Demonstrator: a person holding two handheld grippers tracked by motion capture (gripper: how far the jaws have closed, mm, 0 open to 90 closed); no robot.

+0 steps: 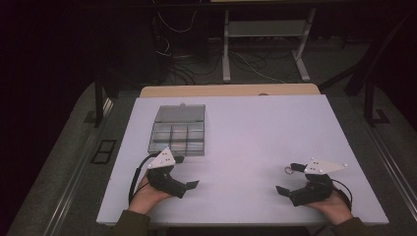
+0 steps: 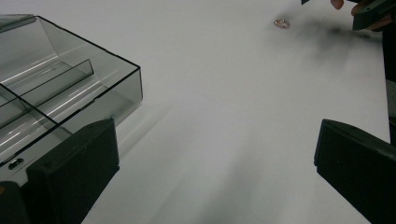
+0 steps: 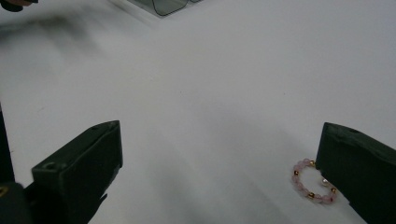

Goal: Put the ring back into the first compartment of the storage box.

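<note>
Bracelet (image 3: 312,183) lies just beside the wide-open, empty right claw (image 1: 286,181), at its 4 o'clock; closing off-centre could flick it away.

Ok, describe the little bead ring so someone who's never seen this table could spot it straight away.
Start at the white table, whose clear box sits far left; look instead to the near right, where the right tool rests, jaws open. Just beside it lies the ring: a small loop of pink beads with a few gold ones and one white, the only loose item on the table.
</note>
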